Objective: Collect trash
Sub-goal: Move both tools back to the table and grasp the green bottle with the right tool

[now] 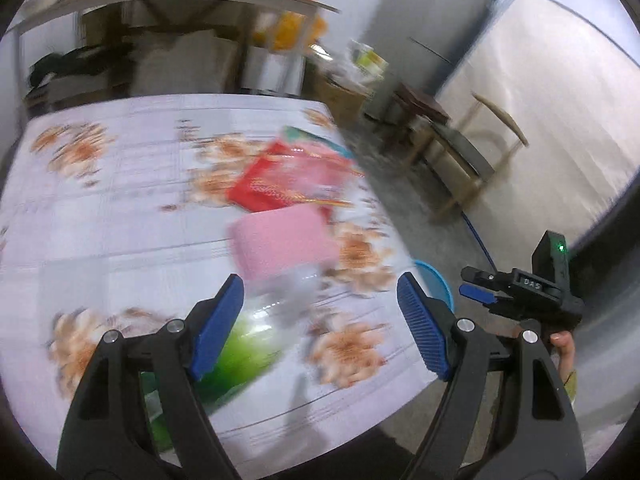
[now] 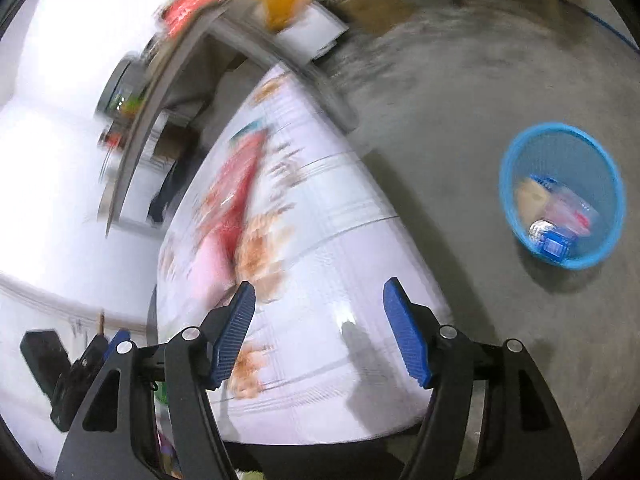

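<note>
Both claws released: left claw (image 1: pixel 320 320) over a clear bottle (image 1: pixel 256 332) on the table (image 1: pixel 120 220); right claw (image 2: pixel 318 328) well apart from the blue bin (image 2: pixel 516 152).

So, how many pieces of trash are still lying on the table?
3, as far as the blur allows: a plastic bottle nearest the left gripper, a pink pack behind it, and a red bag further back. More may be hidden.

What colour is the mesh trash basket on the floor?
Blue; the basket shows best in the right wrist view.
</note>
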Motion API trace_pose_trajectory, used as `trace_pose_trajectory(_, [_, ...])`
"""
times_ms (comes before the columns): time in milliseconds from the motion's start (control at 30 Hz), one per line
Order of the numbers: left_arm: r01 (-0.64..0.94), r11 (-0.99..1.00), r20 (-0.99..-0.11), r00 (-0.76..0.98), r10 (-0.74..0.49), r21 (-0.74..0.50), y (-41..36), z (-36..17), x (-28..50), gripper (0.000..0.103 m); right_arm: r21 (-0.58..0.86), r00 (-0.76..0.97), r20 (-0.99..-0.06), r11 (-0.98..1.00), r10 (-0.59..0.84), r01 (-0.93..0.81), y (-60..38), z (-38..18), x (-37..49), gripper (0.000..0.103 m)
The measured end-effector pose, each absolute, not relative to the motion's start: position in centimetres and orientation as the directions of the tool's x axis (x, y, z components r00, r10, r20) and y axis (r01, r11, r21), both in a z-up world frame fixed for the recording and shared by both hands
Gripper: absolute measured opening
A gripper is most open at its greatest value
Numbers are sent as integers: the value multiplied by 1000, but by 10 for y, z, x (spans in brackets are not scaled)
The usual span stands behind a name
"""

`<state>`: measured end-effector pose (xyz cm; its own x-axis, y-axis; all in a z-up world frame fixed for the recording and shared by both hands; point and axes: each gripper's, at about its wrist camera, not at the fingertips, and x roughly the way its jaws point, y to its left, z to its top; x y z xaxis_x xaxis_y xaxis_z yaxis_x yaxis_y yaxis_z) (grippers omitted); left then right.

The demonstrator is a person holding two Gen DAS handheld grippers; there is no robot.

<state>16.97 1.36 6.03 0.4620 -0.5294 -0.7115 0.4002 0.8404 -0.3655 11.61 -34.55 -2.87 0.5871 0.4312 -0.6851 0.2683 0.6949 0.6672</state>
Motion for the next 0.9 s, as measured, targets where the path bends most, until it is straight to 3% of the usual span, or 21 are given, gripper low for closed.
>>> trace_pose_trajectory(233, [260, 890, -725, 515, -456, -375, 93, 37, 156, 75, 632, 492, -718, 758, 493, 162, -275, -18, 171, 65])
trace_pose_trajectory(433, [171, 909, -739, 534, -410, -381, 134, 21, 162, 73, 717, 420, -670, 680, 612, 151, -225, -25, 175, 65])
trace_pose_trajectory(567, [145, 924, -777, 505, -376, -354, 138, 2, 173, 57, 775, 379, -624, 603, 684, 187, -195, -36, 165, 73])
trace_pose_trajectory(667, [148, 906, -787, 452, -419, -397, 142, -12, 176, 46, 780, 344, -624, 589, 702, 213, -174, -44, 165, 77])
trace_pose_trajectory(900, [259, 813, -756, 302, -581, -521, 121, -22, 160, 38, 741, 303, -670, 629, 677, 235, -150, -51, 172, 77])
